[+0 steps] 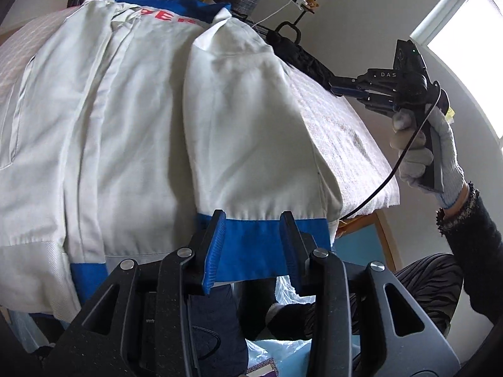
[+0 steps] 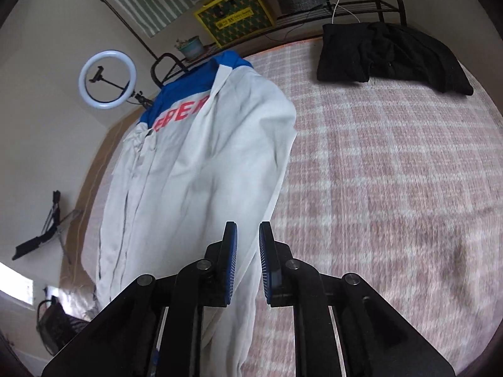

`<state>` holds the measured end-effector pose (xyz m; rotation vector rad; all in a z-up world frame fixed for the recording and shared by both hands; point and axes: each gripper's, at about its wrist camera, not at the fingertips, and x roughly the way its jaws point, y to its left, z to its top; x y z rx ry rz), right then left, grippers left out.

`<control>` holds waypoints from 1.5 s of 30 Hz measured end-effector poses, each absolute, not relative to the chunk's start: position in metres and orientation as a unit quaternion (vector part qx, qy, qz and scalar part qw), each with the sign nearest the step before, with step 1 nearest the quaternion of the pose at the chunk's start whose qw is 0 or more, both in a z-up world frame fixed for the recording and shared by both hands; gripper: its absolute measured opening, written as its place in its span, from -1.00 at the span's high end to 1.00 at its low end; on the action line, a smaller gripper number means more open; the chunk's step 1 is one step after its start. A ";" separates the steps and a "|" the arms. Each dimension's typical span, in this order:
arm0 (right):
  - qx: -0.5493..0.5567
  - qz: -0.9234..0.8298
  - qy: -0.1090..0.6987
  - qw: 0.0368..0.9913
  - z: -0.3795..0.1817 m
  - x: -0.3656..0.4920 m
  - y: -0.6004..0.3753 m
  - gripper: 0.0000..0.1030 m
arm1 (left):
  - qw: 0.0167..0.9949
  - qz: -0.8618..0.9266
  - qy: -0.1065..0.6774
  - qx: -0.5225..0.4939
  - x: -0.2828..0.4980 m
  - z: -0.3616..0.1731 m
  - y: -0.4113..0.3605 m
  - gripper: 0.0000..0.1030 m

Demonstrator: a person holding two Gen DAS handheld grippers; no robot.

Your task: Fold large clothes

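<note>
A large white jacket (image 1: 141,110) with a blue yoke, red letters and a blue hem lies flat on the bed, one side folded in over its middle. At the near edge of the bed my left gripper (image 1: 252,213) stands part open. The blue hem band (image 1: 251,245) spans flat between its fingers, and the pads do not pinch it. My right gripper (image 1: 334,86), in a gloved hand, hovers above the bed's right side. In its own view the right gripper (image 2: 246,229) shows a narrow gap with nothing in it, and the jacket (image 2: 195,172) lies below.
A pink-and-white checked blanket (image 2: 377,172) covers the bed. A crumpled black garment (image 2: 393,53) lies at the far end. A ring light (image 2: 107,79) and a tripod (image 2: 53,220) stand left of the bed. The person's leg (image 1: 433,282) and plastic bags (image 1: 289,295) are below the near edge.
</note>
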<state>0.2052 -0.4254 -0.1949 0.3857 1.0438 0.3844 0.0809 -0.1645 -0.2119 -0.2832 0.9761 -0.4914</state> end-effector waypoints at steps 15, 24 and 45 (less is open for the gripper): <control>0.193 0.180 0.520 0.813 -0.220 0.092 -0.434 0.31 | 0.811 -0.304 0.500 -0.022 0.070 -0.262 -0.262 0.33; 0.173 0.198 0.550 0.793 -0.248 0.047 -0.417 0.17 | 0.829 -0.321 0.459 -0.003 0.043 -0.227 -0.251 0.33; 0.219 0.258 0.593 0.731 -0.294 0.053 -0.394 0.76 | 0.856 -0.321 0.357 0.193 0.023 -0.225 -0.276 -0.05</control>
